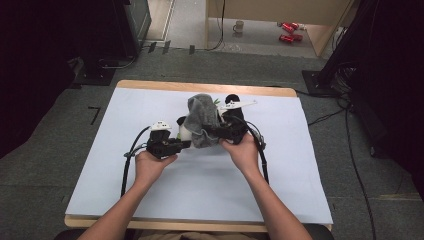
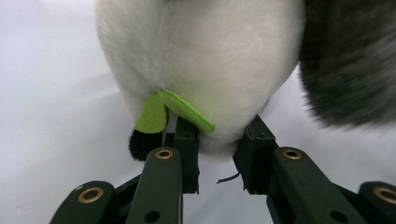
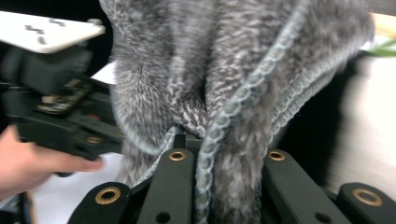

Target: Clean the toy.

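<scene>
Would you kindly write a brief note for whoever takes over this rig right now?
Left gripper: shut on the white belly of the plush panda, by its green leaf.
Right gripper: shut on the grey towel.
Both sit mid-table on the white sheet; the towel is draped over the panda.
Done: both grasps.
Left: probably to pull the towel off or finish wrapping; unclear which.

The grey knitted cloth (image 3: 243, 84) looks fuzzy and coarse, with a ribbed, paler blue-grey stitched edge. The white and black plush toy (image 2: 201, 65) has short, soft, matt pile, and its bright green felt tag (image 2: 180, 109) looks flat and dull. The left gripper (image 2: 217, 156) has matt black plastic jaws, slightly scuffed, with shiny brass-coloured eyelets; the right gripper (image 3: 205, 144) looks the same. The white sheet (image 1: 200, 175) covering the pale wooden table (image 1: 200, 86) is smooth and matt, like paper.
</scene>
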Tool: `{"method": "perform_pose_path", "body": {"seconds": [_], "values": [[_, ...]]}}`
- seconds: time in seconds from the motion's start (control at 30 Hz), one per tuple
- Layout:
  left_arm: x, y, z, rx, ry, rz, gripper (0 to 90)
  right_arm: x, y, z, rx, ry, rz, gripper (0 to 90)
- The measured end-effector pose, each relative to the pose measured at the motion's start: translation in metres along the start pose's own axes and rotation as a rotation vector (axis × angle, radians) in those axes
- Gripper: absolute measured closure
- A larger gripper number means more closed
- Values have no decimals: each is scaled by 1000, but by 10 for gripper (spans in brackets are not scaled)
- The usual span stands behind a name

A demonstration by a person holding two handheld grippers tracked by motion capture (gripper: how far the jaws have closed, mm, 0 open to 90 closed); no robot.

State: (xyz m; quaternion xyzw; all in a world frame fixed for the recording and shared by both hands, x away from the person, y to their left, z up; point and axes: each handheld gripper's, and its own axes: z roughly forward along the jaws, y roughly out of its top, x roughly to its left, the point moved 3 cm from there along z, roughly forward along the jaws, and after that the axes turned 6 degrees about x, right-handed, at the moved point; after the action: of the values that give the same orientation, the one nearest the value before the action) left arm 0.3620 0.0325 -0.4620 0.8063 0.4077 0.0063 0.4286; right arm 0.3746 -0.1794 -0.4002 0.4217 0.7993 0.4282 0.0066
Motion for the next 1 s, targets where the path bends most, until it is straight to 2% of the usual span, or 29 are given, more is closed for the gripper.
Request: {"method": "perform_pose_path", "body": {"seconds": [0.1,0.17,0.23,0.33,0.57,0.73,0.83,0.9,1.0], "values": [[3,0,-1,3,-4,-2,728,-16,-3,-5,2,-49,32,815],[4,1,-2,7,-6,1,728,-27,-6,-9,1,-64,60,815],[4,2,-2,3,-10,2,728,-36,-7,-14,-11,-49,94,815],[6,3,-3,1,-13,0,728,-43,-7,-21,-19,-69,97,816],[11,2,-4,5,-20,-7,729,-67,-13,-38,-42,-95,151,813],[17,2,-4,7,-29,-24,732,-79,-17,-45,-48,-123,170,813],[21,1,-5,13,-28,-36,735,-85,-19,-50,-46,-149,184,813],[24,1,-5,17,-20,-42,738,-93,-22,-56,-43,-196,195,814],[29,-1,-5,24,-20,-57,740,-103,-27,-60,-44,-229,218,814]]}}
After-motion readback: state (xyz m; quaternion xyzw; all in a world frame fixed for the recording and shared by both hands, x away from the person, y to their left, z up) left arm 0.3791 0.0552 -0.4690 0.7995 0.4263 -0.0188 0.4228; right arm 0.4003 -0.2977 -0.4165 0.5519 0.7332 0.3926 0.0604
